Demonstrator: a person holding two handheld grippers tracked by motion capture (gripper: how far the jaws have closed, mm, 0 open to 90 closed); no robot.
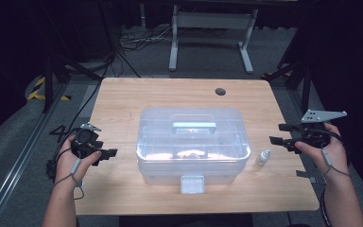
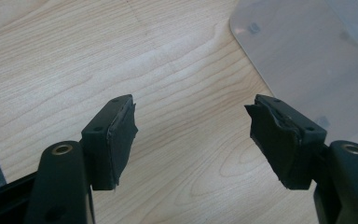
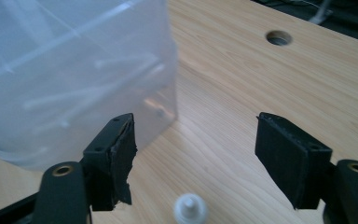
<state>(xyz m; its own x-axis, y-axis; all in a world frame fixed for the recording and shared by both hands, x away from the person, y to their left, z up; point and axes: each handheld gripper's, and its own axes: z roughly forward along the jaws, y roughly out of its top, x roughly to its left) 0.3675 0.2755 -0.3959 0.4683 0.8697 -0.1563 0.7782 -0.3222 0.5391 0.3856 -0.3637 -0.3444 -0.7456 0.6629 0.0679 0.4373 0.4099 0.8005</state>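
Observation:
A clear plastic storage box [image 1: 192, 142] with a lid, a top handle and a front latch stands in the middle of the wooden table [image 1: 123, 99]. A small white dropper bottle [image 1: 263, 157] stands upright just right of the box; its cap [image 3: 190, 208] shows low between my right jaws. My right gripper [image 1: 278, 134] hovers open above the table's right edge, right of the bottle, nothing between its pads. My left gripper [image 1: 108, 153] is open over bare wood left of the box, whose corner [image 2: 307, 60] lies ahead of the jaws.
A round cable hole [image 1: 220, 91] sits near the table's far edge. Beyond the table stands a white desk frame [image 1: 212, 33] with cables on the floor. Dark stands flank both sides.

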